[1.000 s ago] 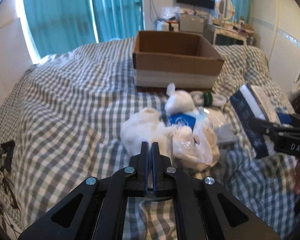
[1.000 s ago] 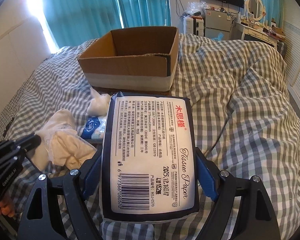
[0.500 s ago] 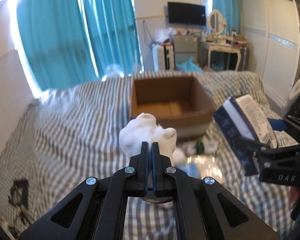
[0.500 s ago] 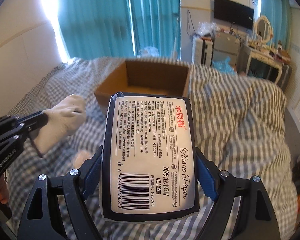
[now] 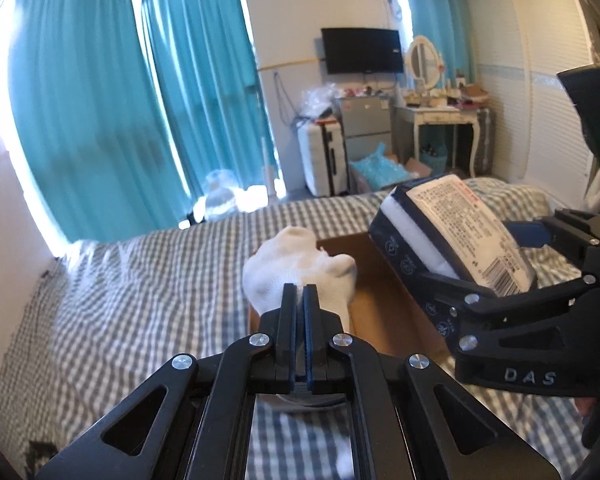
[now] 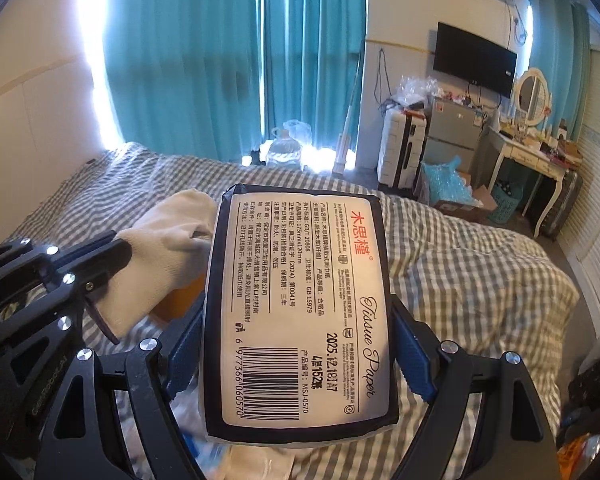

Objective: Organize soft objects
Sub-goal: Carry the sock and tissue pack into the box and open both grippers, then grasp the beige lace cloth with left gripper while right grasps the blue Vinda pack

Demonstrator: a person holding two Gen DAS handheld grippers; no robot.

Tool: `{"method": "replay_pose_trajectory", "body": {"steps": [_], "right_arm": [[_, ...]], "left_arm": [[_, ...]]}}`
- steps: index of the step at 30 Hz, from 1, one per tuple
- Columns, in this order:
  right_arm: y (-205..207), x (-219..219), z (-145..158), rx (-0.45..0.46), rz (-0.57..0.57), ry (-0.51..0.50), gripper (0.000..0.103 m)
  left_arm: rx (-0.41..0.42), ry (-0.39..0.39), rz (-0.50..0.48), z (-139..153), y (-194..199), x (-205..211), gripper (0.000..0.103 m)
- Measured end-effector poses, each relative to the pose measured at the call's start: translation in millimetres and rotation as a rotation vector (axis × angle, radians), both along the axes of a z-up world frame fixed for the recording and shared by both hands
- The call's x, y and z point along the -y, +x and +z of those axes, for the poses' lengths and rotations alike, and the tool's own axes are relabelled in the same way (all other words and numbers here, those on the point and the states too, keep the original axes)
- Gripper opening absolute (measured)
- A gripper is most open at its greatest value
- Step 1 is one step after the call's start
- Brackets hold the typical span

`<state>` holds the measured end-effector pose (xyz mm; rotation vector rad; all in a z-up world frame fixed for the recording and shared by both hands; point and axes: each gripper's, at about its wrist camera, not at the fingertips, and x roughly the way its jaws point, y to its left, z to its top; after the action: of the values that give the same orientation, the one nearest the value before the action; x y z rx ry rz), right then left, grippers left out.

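My left gripper (image 5: 299, 292) is shut on a white sock (image 5: 300, 268) and holds it in the air over the cardboard box (image 5: 388, 312), whose brown inside shows beneath. My right gripper (image 6: 300, 344) is shut on a navy-edged tissue paper pack (image 6: 300, 304), held just right of the sock, also over the box. The pack shows in the left wrist view (image 5: 452, 232) with the right gripper (image 5: 512, 320) around it. The sock (image 6: 160, 264) and the left gripper's fingers (image 6: 100, 256) show at the left of the right wrist view. Most of the box is hidden.
The grey-checked bedspread (image 5: 120, 300) lies below. Teal curtains (image 5: 100, 120) hang behind the bed. A TV (image 5: 362, 50), a suitcase (image 5: 324, 156), a dressing table (image 5: 444, 120) and a white wardrobe (image 5: 540, 80) stand at the far side. Loose soft items (image 6: 252, 460) lie under the pack.
Both grippers have risen and moved forward with their loads, from the pile on the bed to above the box. The sock was lifted off the bed. The views now tilt up toward the room.
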<state>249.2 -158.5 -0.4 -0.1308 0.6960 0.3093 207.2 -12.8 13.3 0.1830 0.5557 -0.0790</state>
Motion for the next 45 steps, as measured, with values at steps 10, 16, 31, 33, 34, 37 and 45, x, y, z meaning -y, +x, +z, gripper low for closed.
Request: {"method": "replay_pose_trajectory", "body": {"steps": [10,16,31,33,34,37,45], "right_arm": [[75,-13,-56,-0.069,0.002,0.015,0.083],[76,3,-56,-0.062,-0.026,0.057,0.085],[-44,44,40,0.093,-0.043,0.01,0.096],[-64,45,44,0.103,-0.049,0.0,0.103],[-75,46,46,0.113,-0.055,-0.007,0.103],[-106,50,42,0.136,-0.055,-0.003,0.103],[-136,49,-23,0.052,-0.02,-0.026,0.103]], "left_arm": [[-0.08,-0.01,0.009,-56,68,-9,0.011],[-0.058,0.006,0.022,-63,64,2,0.011],[-0.024,-0.004,0.05,-5,-34,-6,0.07],[-0.021,-0.028,0.049,5,-53,-8,0.074],[-0.015,-0.037,0.055,9,-63,-9,0.082],[0.001,-0.045,0.08,14,-88,-10,0.083],[-0.087,-0.068,0.16,-44,-115,-16,0.083]]}}
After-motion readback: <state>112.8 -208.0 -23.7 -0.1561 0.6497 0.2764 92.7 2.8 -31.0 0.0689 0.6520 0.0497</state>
